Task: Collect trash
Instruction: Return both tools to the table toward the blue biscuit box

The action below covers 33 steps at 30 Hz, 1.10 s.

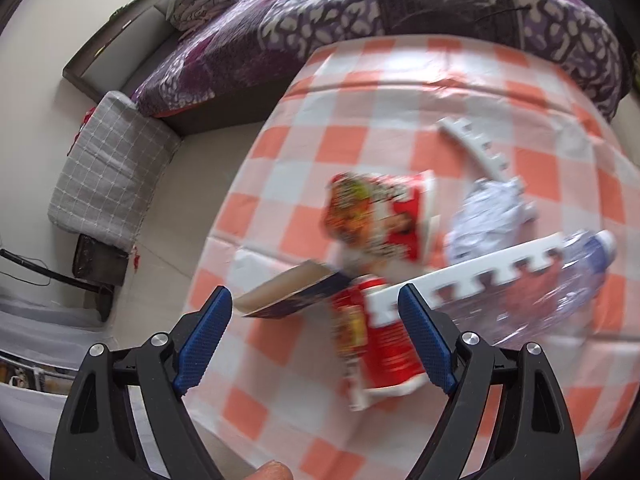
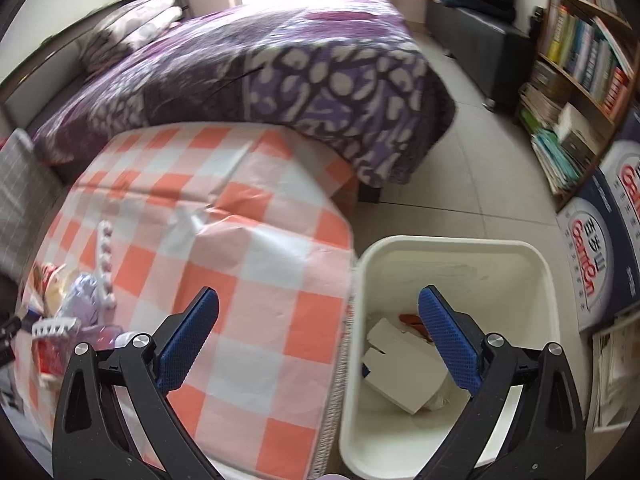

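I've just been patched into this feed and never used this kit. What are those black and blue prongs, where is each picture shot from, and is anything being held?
The prongs are two hand-held grippers a person carries, each with a camera looking along its fingers. The left hand-held gripper is open and empty over a checked tablecloth strewn with trash: red noodle cups, a plastic bottle, crumpled paper, white foam strips. The right hand-held gripper, also open and empty, is above a white bin that holds some scraps.

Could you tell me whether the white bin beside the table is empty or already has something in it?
Not empty: the white bin already holds a white foam piece and something orange-red at its bottom, though most of it is unfilled.
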{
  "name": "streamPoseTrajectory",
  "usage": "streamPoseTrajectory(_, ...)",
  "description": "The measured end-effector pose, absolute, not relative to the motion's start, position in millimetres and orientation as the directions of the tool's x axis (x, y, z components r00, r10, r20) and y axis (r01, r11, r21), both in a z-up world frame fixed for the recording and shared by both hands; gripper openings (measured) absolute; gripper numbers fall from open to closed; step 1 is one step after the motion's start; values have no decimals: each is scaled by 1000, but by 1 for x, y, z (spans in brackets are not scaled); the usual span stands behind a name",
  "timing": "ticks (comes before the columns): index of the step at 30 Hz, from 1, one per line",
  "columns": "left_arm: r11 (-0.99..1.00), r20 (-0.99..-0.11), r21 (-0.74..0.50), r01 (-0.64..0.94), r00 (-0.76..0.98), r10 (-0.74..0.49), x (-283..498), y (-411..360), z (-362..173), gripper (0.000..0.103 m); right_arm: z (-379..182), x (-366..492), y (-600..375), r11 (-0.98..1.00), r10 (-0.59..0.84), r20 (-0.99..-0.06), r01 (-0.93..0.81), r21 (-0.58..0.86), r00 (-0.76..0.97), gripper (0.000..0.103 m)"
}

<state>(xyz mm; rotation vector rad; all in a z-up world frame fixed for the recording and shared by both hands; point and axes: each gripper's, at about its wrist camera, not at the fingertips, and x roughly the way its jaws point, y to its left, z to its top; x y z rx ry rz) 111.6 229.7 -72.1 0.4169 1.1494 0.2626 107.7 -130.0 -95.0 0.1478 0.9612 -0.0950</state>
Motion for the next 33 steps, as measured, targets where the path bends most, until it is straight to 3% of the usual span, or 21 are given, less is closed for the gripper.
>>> streamPoseTrajectory(7,877,-832,480,20,329,447,116,286,-90,82,-90,105,-82,990,135,-798,-112,85,587,96)
streamPoseTrajectory(11,838,-807,535,108,357,470,126,276,-109,82,-87,101,-53,967,198,-777,-249,54,598,96)
streamPoseTrajectory(14,755,-739,637,159,404,538,132,266,-127,82,-86,96,-37,942,240,-766,-334,35,596,96)
streamPoseTrajectory(16,767,-751,615,183,431,499,136,264,-133,81,-86,93,-29,925,263,-764,-379,27,589,96)
streamPoseTrajectory(19,809,-794,554,198,416,443,138,265,-139,55,-87,91,-19,909,291,-762,-414,33,578,96)
streamPoseTrajectory(20,843,-821,507,178,398,410,139,270,-137,36,-88,91,-17,907,299,-763,-420,40,573,96)
streamPoseTrajectory(21,889,-862,431,155,363,354,142,277,-135,10,-89,92,-15,905,308,-768,-423,53,562,96)
streamPoseTrajectory(25,958,-909,285,35,327,258,144,305,-126,0,-94,91,-4,897,346,-780,-428,112,521,96)
streamPoseTrajectory(33,986,-904,14,-166,420,84,128,348,-70,0,-96,71,64,844,447,-782,-495,208,434,96)
